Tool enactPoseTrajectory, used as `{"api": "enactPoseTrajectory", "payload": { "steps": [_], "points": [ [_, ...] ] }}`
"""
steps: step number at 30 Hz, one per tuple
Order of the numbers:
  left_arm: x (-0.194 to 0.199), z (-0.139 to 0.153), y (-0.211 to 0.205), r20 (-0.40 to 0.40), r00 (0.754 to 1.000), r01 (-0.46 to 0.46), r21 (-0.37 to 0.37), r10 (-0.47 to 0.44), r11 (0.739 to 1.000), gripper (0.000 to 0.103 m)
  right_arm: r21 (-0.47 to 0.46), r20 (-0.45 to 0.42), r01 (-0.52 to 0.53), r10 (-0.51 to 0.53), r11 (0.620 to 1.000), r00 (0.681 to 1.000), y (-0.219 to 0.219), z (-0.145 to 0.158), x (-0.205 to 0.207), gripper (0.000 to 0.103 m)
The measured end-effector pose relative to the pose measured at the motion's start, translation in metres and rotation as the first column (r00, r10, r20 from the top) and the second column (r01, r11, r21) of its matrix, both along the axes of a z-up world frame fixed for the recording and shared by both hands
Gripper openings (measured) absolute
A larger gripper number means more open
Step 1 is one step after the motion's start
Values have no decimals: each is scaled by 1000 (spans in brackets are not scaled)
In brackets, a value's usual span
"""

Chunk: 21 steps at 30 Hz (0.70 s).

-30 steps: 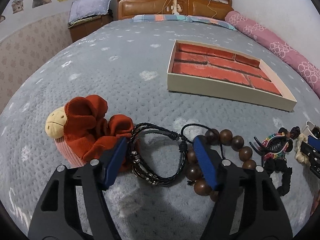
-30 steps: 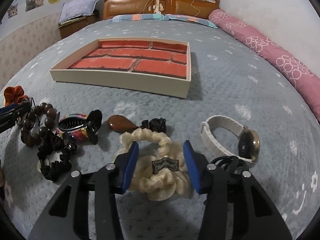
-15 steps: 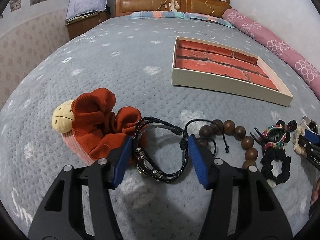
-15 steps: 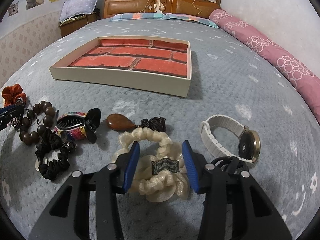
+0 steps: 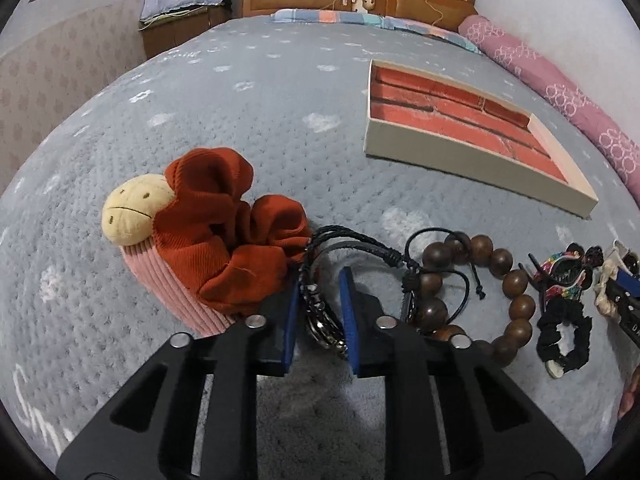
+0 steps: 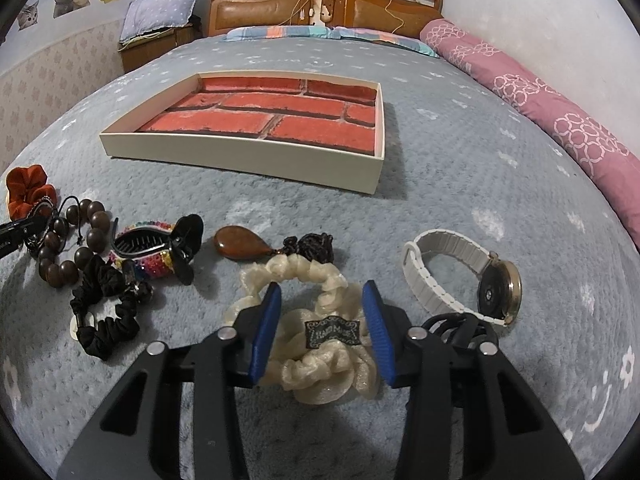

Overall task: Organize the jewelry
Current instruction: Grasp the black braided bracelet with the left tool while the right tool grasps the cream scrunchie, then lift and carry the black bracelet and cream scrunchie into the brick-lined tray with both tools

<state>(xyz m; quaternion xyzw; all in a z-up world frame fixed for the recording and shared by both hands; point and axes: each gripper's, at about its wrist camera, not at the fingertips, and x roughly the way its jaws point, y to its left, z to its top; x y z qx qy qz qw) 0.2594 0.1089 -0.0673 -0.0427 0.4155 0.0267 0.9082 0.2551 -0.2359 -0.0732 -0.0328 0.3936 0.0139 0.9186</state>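
Observation:
My left gripper (image 5: pixel 320 292) is shut on a black braided leather bracelet (image 5: pixel 360 242) and pinches its near side with the metal beads. The bracelet lies on the grey bedspread between a rust-red scrunchie (image 5: pixel 224 232) and a wooden bead bracelet (image 5: pixel 516 280). My right gripper (image 6: pixel 320 296) straddles the near part of a cream scrunchie (image 6: pixel 320 364). Its jaws are closing, and the blue pads (image 6: pixel 266 328) touch the fabric on both sides. A shallow cream tray (image 5: pixel 460 164) (image 6: pixel 240 156) with a brick-pattern floor sits further up the bed.
A plush face on pink corduroy (image 5: pixel 132 208) lies under the rust-red scrunchie. Between the grippers are a colourful hair claw (image 6: pixel 148 248), a black scrunchie (image 6: pixel 104 312) and a brown teardrop pendant (image 6: pixel 240 244). A white-strapped watch (image 6: pixel 440 276) is right of the cream scrunchie. A pink bolster (image 6: pixel 560 120) lines the right edge.
The left jaws went from wide open around the black bracelet to shut on it. The right jaws narrowed slightly around the cream scrunchie.

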Motion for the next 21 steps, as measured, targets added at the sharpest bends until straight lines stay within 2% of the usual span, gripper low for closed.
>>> {"api": "enactPoseTrajectory", "payload": {
  "steps": [3,7,9,21],
  "points": [
    [-3,5,2,21,1000,-6,-4,6,1000,11,5,-1,3,-3,1000,1000,-2,0,1,29],
    [-5,10,-3,42,999,6,20,-7,1000,11,6,0,5,-5,1000,1000,-3,1,1,23],
    [-7,14,-6,59,998,11,29,-13,1000,11,19,10,10,-10,1000,1000,-5,2,1,14],
    [-22,42,-13,174,984,32,27,-36,999,10,84,85,1,-8,996,996,-9,16,-9,12]
  ]
}}
